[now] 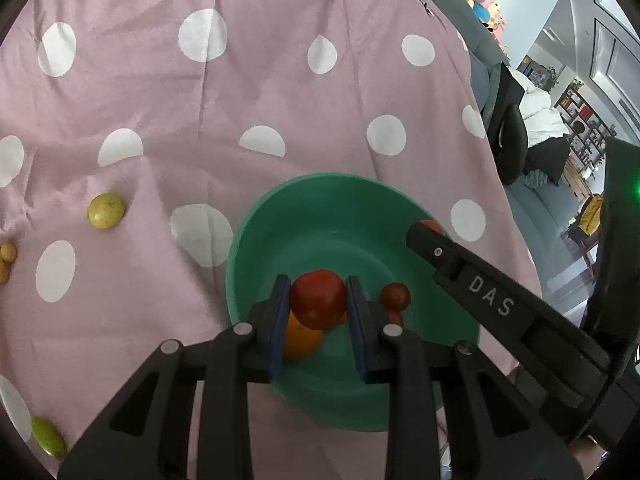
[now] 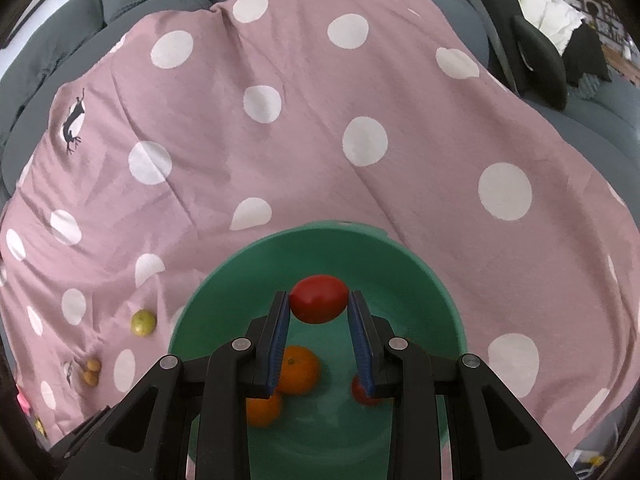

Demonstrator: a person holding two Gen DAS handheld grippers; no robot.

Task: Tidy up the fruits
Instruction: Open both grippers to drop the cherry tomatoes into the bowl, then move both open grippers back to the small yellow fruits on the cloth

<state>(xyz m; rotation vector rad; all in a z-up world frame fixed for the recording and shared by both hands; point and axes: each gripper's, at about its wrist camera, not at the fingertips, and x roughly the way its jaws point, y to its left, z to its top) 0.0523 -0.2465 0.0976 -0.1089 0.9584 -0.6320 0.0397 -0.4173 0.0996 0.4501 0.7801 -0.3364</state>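
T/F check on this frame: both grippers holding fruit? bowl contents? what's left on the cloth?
1. Each gripper, left and right, is shut on a red tomato. True.
2. The green bowl is empty. False: oranges lie in it.
3. Both tomatoes are over the bowl. True.
4. The cloth is plain blue. False: pink with white dots.
5. No fruit remains on the cloth. False: a yellow-green lime lies left of the bowl.

The green bowl (image 2: pixel 424 276) looks like smooth plastic. The pink spotted cloth (image 2: pixel 304 160) is soft and wrinkly. The red tomato (image 2: pixel 319 299) is shiny.
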